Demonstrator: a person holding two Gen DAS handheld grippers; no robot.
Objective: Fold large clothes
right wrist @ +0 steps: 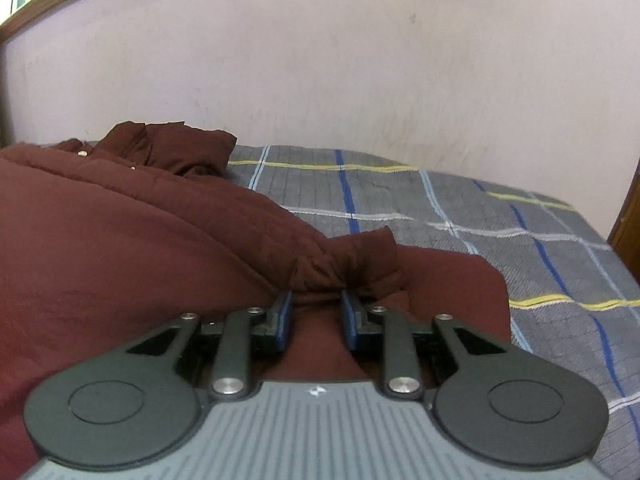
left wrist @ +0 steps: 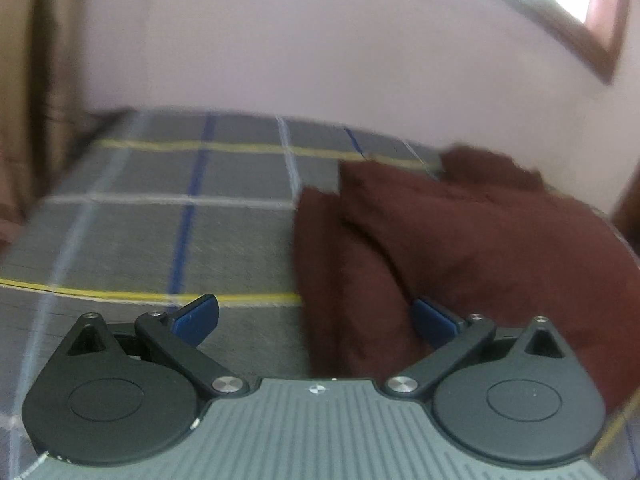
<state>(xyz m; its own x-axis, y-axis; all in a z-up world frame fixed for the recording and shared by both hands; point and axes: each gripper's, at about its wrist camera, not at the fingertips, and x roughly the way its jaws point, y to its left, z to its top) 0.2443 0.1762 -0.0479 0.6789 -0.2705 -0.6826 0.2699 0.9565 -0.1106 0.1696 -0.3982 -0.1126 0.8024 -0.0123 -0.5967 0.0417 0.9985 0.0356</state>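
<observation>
A large maroon padded jacket (left wrist: 460,232) lies on a bed with a grey plaid cover (left wrist: 160,220). In the left wrist view my left gripper (left wrist: 316,316) is wide open and empty, its right finger over the jacket's left edge and its left finger over the bare cover. In the right wrist view the jacket (right wrist: 120,240) fills the left and centre. My right gripper (right wrist: 316,312) is partly closed around a bunched fold of the jacket (right wrist: 352,264), which sits between its blue pads (right wrist: 285,316).
A pale pink wall (right wrist: 320,60) runs behind the bed. A brown curtain (left wrist: 28,80) hangs at the far left and a wooden window frame (left wrist: 600,40) sits at the upper right. The plaid cover (right wrist: 520,248) stretches to the right of the jacket.
</observation>
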